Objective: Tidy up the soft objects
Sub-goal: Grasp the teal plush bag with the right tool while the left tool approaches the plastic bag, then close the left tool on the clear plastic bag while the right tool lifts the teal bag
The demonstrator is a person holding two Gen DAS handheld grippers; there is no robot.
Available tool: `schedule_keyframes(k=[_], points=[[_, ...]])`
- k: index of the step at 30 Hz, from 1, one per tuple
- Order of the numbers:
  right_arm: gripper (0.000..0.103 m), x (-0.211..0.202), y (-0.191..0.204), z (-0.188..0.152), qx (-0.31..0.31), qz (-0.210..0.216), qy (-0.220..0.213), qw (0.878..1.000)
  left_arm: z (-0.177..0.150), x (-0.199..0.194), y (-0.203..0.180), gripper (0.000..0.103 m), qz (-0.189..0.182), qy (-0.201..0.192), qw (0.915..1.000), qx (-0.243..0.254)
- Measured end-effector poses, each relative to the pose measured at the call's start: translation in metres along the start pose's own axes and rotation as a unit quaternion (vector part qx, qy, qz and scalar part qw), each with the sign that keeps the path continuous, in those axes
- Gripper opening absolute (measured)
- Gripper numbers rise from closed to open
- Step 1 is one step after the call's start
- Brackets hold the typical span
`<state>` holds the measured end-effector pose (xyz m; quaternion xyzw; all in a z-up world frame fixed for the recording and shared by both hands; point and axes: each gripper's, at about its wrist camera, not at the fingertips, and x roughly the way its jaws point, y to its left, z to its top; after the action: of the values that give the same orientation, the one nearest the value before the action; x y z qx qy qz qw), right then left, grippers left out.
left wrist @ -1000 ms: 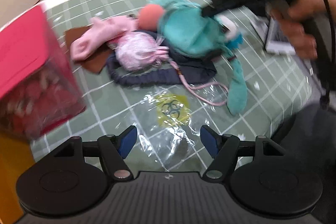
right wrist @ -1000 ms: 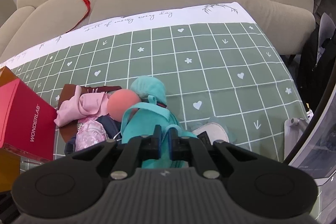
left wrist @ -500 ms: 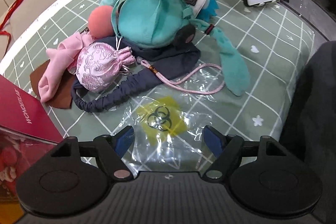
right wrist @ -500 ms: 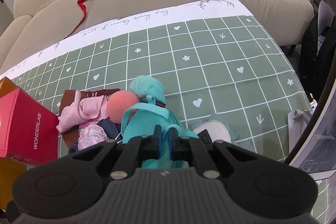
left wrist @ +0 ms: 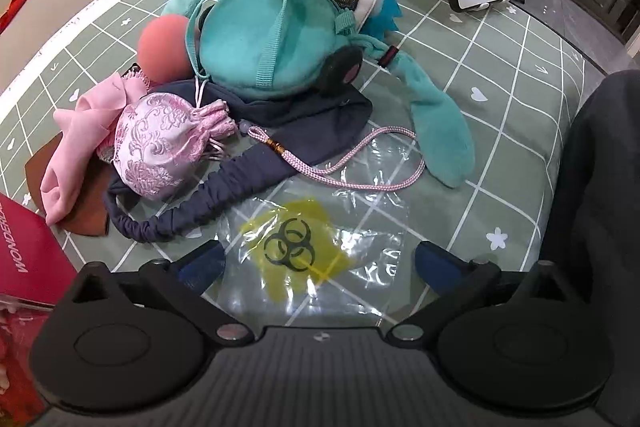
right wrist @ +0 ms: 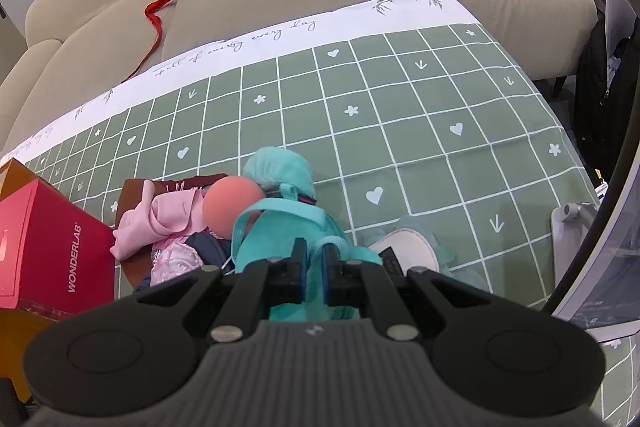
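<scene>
— On the near edge of the green checked cloth (left wrist: 532,75), what sits under the left gripper (left wrist: 316,265)?

— A clear plastic bag (left wrist: 320,251) with a yellow hazard mark, lying flat between the jaws, which are opening wide and touch nothing.

— And beyond it?

— The heap: a navy cloth (left wrist: 280,131) under a pink brocade pouch (left wrist: 156,143) at left, its cord (left wrist: 352,163) looped toward the bag, a pink scarf (left wrist: 76,147) farther left, a peach ball (left wrist: 166,47) behind.

— Where is the teal plush backpack (left wrist: 280,43)?

— On top of the heap, toward the far side. The right gripper (right wrist: 316,271) is clamped on its strap (left wrist: 276,39).

— What could go wrong?

— Lifting by the strap may drag the pouch or ball along, since they touch the backpack. The slick bag could also slide away from the left jaws.
</scene>
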<state>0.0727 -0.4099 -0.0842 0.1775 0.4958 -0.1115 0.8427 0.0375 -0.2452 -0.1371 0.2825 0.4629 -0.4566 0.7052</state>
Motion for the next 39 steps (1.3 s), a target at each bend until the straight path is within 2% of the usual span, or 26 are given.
schedule_keyframes(k=[10, 12, 14, 15, 17, 20, 23, 24, 26, 27, 28, 29, 33, 36, 38, 39], points=[[0.004, 0.001, 0.002, -0.001, -0.009, 0.009, 0.003, 1.0, -0.001, 0.0, 0.001, 0.103, -0.01, -0.007, 0.9998, 0.013], [0.003, 0.002, 0.002, -0.002, -0.012, 0.006, 0.006, 1.0, -0.002, -0.004, -0.001, 0.093, -0.012, -0.014, 0.9997, 0.016], [0.003, 0.003, 0.002, -0.002, -0.013, 0.006, 0.008, 1.0, -0.002, -0.008, -0.003, 0.069, -0.011, -0.022, 0.9996, 0.014], [0.003, 0.003, 0.002, -0.002, -0.014, 0.006, 0.008, 1.0, -0.001, -0.009, -0.003, 0.062, -0.011, -0.025, 0.9996, 0.013], [0.003, 0.003, 0.002, -0.002, -0.018, 0.002, 0.009, 1.0, -0.001, -0.012, -0.003, 0.036, -0.01, -0.034, 0.9993, 0.011], [0.003, 0.003, 0.002, -0.003, -0.021, -0.003, 0.01, 1.0, -0.001, -0.014, -0.004, 0.015, -0.005, -0.037, 0.9993, 0.001], [0.004, 0.003, -0.001, -0.003, -0.023, -0.007, 0.014, 1.0, -0.001, -0.014, -0.005, 0.004, 0.004, -0.036, 0.9992, -0.018], [0.004, 0.003, -0.001, -0.003, -0.026, -0.01, 0.015, 1.0, -0.001, -0.015, -0.006, 0.003, 0.007, -0.035, 0.9991, -0.025], [0.013, 0.001, -0.003, -0.003, -0.029, -0.016, 0.013, 0.999, -0.002, -0.015, -0.006, 0.002, 0.014, -0.033, 0.9985, -0.041], [0.02, 0.001, -0.004, -0.003, -0.03, -0.02, 0.012, 0.999, -0.003, -0.016, -0.006, 0.002, 0.016, -0.032, 0.9981, -0.05], [0.038, 0.0, -0.007, -0.003, -0.027, -0.023, 0.011, 0.999, -0.003, -0.016, -0.005, 0.001, 0.019, -0.029, 0.9976, -0.06], [0.043, 0.0, -0.009, -0.003, -0.025, -0.025, 0.009, 0.999, -0.002, -0.016, -0.004, 0.0, 0.02, -0.023, 0.9969, -0.073], [0.046, 0.006, -0.017, -0.002, -0.01, -0.031, 0.019, 0.999, -0.004, -0.022, -0.001, 0.0, 0.012, -0.012, 0.9945, -0.103], [0.051, 0.014, -0.016, -0.001, 0.008, -0.007, 0.024, 1.0, -0.006, -0.028, -0.005, 0.0, 0.009, -0.016, 0.9949, -0.099], [0.064, 0.021, -0.01, 0.002, 0.012, 0.001, 0.03, 0.999, -0.006, -0.029, -0.007, 0.0, 0.007, -0.012, 0.995, -0.099], [0.066, 0.025, -0.006, 0.004, 0.011, -0.006, 0.032, 0.999, -0.006, -0.029, -0.008, 0.0, 0.007, -0.012, 0.9951, -0.098]])
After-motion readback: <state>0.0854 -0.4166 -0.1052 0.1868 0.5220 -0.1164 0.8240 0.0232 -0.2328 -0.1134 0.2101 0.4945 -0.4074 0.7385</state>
